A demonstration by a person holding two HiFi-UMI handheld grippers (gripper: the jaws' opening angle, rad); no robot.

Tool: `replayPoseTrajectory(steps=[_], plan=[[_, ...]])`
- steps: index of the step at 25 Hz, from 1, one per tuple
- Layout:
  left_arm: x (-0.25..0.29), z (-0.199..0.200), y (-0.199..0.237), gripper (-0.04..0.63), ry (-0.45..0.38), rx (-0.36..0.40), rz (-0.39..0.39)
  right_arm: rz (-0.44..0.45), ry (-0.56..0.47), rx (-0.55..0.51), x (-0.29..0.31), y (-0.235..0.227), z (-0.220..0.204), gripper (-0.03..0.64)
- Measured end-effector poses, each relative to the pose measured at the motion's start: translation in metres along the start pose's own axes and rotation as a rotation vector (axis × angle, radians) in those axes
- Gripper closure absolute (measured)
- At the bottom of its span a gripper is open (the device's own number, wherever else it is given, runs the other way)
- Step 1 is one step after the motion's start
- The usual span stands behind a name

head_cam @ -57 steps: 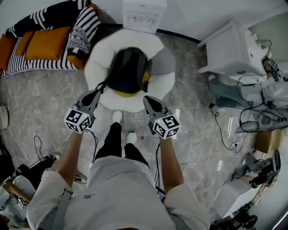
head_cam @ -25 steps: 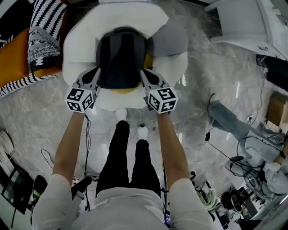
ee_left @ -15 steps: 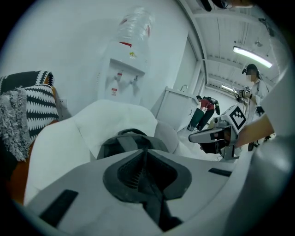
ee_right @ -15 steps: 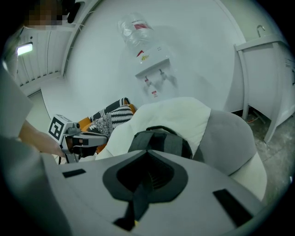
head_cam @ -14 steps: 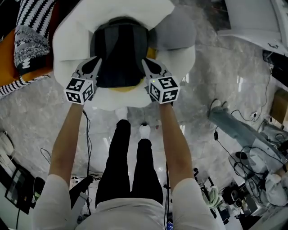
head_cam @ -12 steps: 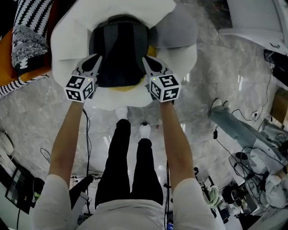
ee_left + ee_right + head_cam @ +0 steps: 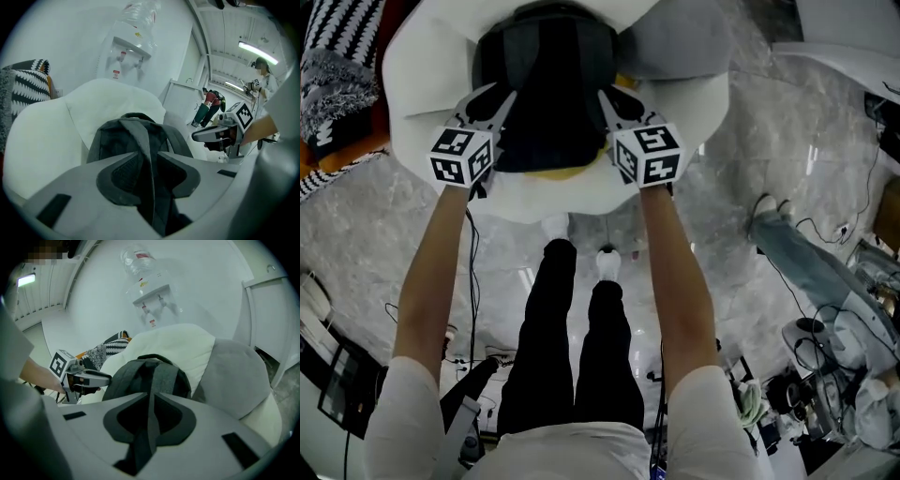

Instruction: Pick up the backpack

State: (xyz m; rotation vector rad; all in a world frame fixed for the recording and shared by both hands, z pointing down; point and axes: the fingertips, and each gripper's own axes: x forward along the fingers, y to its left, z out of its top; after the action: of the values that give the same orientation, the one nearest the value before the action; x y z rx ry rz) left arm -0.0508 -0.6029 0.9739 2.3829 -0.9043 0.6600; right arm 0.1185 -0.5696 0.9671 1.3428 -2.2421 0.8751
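Note:
A dark grey backpack [image 7: 544,84] rests upright on a white padded chair [image 7: 422,94]. My left gripper [image 7: 500,96] is at the backpack's left side and my right gripper [image 7: 607,96] at its right side. In the left gripper view the left gripper [image 7: 149,154] has its jaws opening. A grey shoulder strap [image 7: 142,138] runs through the gap, and dark space shows beside it. In the right gripper view the right gripper [image 7: 152,397] is shut on the other strap [image 7: 151,427], which hangs down out of the pinched jaws. Each gripper view also shows the other gripper across the backpack.
A grey cushion [image 7: 675,37] lies at the chair's right. A striped cushion [image 7: 328,66] lies at the left. A water dispenser [image 7: 129,47] stands behind the chair. Cables [image 7: 825,234] and gear lie on the marble floor at the right. My feet [image 7: 609,262] stand close to the chair's front.
Both grippers have sunk toward the chair at the backpack's sides. The chair and backpack now fill more of the head view and sit higher in it.

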Motion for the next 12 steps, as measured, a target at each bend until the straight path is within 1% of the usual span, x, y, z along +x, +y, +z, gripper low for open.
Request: replayPoseTrajectory(steps=[2,4,7,12], plan=[[0.014,-0.003,-0.004,0.484,0.01,0.014,-0.004,-0.015,-0.001,0.006,0.002,-0.017,-0.007,0.564],[0.028,-0.006,-0.009,0.482,0.019,0.025,-0.006,-0.02,0.004,0.016,0.003,-0.034,-0.015,0.539],[0.042,-0.011,-0.011,0.482,0.026,0.046,-0.013,-0.017,0.011,0.01,0.013,-0.046,-0.021,0.481],[0.046,-0.012,-0.012,0.482,0.027,0.074,-0.018,0.011,0.031,0.019,0.027,-0.048,-0.026,0.452]])
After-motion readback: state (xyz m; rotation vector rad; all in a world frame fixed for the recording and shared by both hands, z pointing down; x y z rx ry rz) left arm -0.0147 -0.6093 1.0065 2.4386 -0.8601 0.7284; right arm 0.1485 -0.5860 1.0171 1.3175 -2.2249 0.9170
